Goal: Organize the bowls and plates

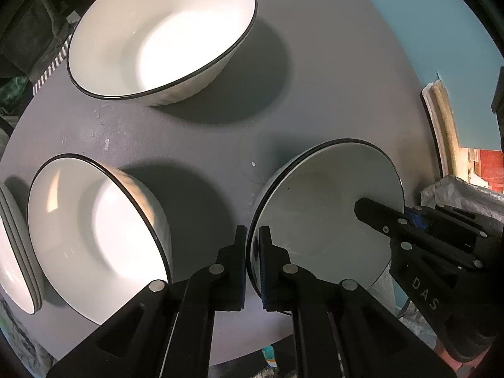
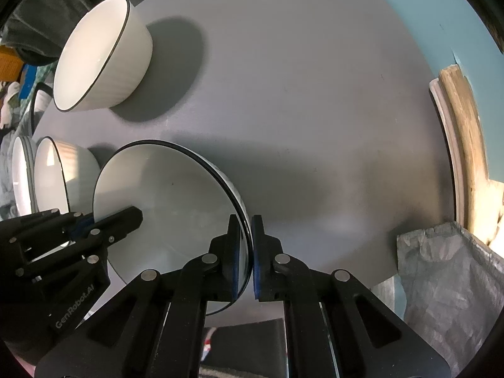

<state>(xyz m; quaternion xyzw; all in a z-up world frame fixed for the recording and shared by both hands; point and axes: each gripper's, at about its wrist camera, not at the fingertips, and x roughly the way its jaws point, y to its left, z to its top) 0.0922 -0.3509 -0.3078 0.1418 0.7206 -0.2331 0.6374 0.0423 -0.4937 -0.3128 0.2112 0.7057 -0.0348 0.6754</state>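
A white plate with a black rim (image 1: 321,214) (image 2: 170,208) is held between both grippers above the round grey table (image 1: 315,78) (image 2: 315,94). My left gripper (image 1: 252,264) is shut on its left rim; my right gripper (image 2: 247,252) is shut on its right rim. A second rim shows just under the plate's far edge. A large white bowl (image 1: 163,31) (image 2: 100,56) sits at the far left. A nearer white bowl (image 1: 94,239) (image 2: 53,176) sits at the left. More stacked dishes (image 1: 15,252) (image 2: 22,176) stand beyond it at the table's left edge.
A wooden and white frame (image 1: 441,126) (image 2: 456,145) leans off the table's right side against a teal wall. A grey woven sack (image 2: 450,283) lies at the lower right. Clutter lies past the table's left edge.
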